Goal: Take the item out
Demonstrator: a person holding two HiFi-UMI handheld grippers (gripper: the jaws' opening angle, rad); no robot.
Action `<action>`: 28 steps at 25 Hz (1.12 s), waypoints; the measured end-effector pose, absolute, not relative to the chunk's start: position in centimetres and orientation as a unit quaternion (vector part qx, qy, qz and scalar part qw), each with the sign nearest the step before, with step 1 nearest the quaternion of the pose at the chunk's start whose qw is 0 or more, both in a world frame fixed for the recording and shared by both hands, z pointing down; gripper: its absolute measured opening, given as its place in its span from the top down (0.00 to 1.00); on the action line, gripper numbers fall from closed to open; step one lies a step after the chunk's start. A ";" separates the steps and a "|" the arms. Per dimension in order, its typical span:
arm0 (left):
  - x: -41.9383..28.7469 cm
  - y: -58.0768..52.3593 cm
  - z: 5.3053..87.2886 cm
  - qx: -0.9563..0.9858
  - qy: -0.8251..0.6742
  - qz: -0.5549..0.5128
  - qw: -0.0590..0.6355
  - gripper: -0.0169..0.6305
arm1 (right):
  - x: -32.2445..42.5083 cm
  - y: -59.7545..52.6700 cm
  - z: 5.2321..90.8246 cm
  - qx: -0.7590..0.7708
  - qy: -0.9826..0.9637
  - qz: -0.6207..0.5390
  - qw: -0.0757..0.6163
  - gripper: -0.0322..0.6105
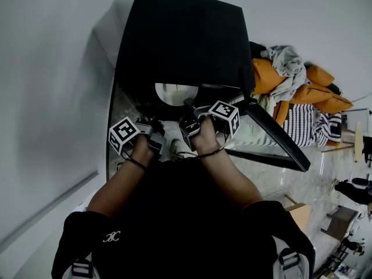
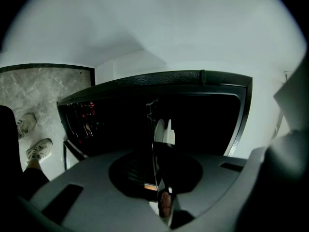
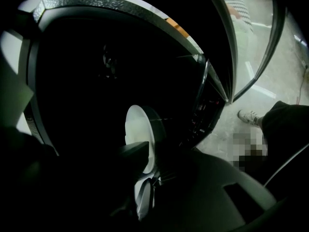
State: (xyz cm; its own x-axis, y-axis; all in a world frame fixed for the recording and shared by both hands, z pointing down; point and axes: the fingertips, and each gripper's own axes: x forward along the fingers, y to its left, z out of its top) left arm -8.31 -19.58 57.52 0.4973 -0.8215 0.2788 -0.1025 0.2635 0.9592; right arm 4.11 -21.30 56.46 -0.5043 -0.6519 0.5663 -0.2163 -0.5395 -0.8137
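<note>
Two steps are judged done: the door [image 1: 273, 135] of the black oven [image 1: 180, 34] is swung open, and the white plate [image 3: 136, 127] is gripped. The right gripper [image 3: 145, 153] is clamped narrow on the plate's rim. The left gripper [image 1: 152, 131] is held at the cavity's front edge, jaws together, empty. The plate sits inside the cavity; lifting it out is left.

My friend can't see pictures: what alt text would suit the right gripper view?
The right gripper clamps the rim of a white plate inside a dark, boxy appliance. Its door hangs open at right, over pale floor and a shoe.
</note>
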 end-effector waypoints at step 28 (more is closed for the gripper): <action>-8.6 -20.5 57.6 0.548 -0.425 -0.280 0.664 0.90 | 6.0 -17.8 55.7 -0.450 0.515 -0.718 0.130 0.91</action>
State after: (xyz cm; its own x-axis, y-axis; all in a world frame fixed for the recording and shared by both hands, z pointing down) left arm -8.61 -20.48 57.64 0.4825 -0.8374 0.2568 -0.0928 0.2427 0.9656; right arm 6.02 -17.78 55.72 -0.5610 -0.6498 0.5129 -0.2772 -0.4364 -0.8560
